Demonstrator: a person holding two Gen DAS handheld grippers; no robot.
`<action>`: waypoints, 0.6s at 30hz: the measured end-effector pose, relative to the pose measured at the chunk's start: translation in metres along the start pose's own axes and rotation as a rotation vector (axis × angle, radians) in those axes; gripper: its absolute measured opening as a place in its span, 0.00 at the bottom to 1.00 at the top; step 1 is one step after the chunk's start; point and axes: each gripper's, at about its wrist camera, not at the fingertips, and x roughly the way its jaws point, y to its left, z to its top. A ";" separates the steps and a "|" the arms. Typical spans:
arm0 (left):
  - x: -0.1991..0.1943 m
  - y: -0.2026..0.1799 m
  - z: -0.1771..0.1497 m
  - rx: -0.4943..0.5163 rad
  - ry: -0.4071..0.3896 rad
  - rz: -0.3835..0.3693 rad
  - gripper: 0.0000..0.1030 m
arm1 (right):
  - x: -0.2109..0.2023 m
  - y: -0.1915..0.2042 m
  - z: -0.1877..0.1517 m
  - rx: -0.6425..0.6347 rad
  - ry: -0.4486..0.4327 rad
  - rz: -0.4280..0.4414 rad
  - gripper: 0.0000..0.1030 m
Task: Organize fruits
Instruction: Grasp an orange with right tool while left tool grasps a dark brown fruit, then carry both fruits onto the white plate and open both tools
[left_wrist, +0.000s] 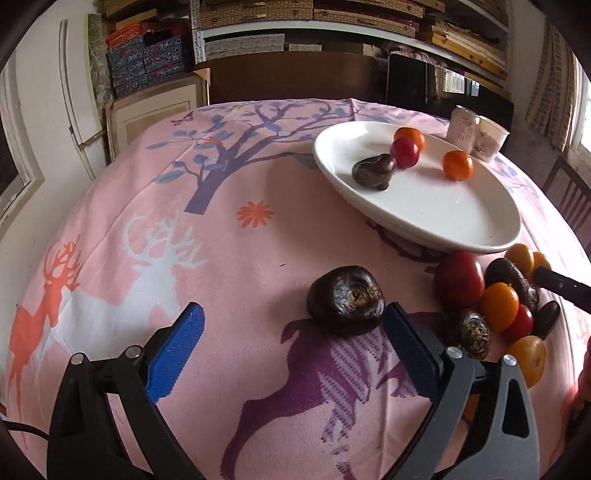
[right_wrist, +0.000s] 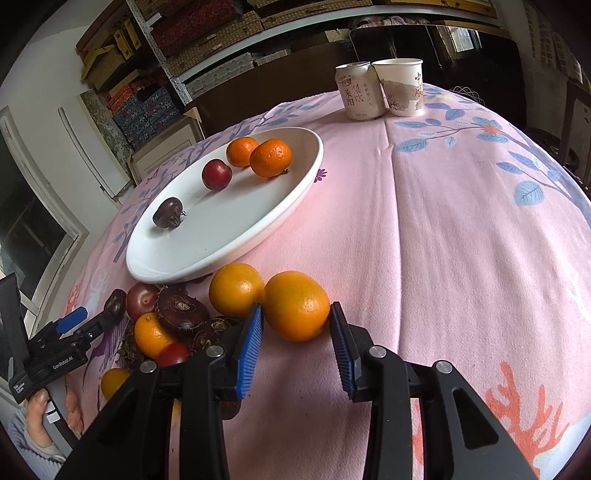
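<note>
1. Four fruits already lie in the shallow white oval plate (right_wrist: 295, 192): two small orange mandarins (right_wrist: 270, 157), one red plum (right_wrist: 217, 174) and one dark brown water chestnut (right_wrist: 168, 217).
2. Most are left, heaped on the pink worktop (right_wrist: 461, 240) just beside the plate's near rim; I count about five oranges, three or more chestnuts and two or three reds.
3. My right claw (right_wrist: 295, 325) grips the large orange (right_wrist: 296, 305) beside that rim.
4. My left claw (left_wrist: 293, 328) gapes wide by a lone chestnut (left_wrist: 345, 300).

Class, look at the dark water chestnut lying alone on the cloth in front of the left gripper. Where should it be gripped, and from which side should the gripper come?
Grip the water chestnut across its rounded flanks, low on its widest part, probably best. Come from above and the near side, as the open left gripper already points. The scarred top offers no flat face, and the fruit pile crowds its right.
</note>
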 end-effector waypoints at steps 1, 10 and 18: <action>0.001 -0.005 0.001 0.022 0.003 -0.008 0.93 | 0.000 0.000 0.000 -0.001 0.000 -0.002 0.36; 0.022 -0.010 0.006 0.014 0.076 -0.067 0.68 | 0.001 0.003 0.000 -0.014 0.002 -0.009 0.37; 0.012 -0.017 0.002 0.035 0.040 -0.120 0.45 | -0.006 0.005 -0.001 -0.029 -0.024 0.014 0.36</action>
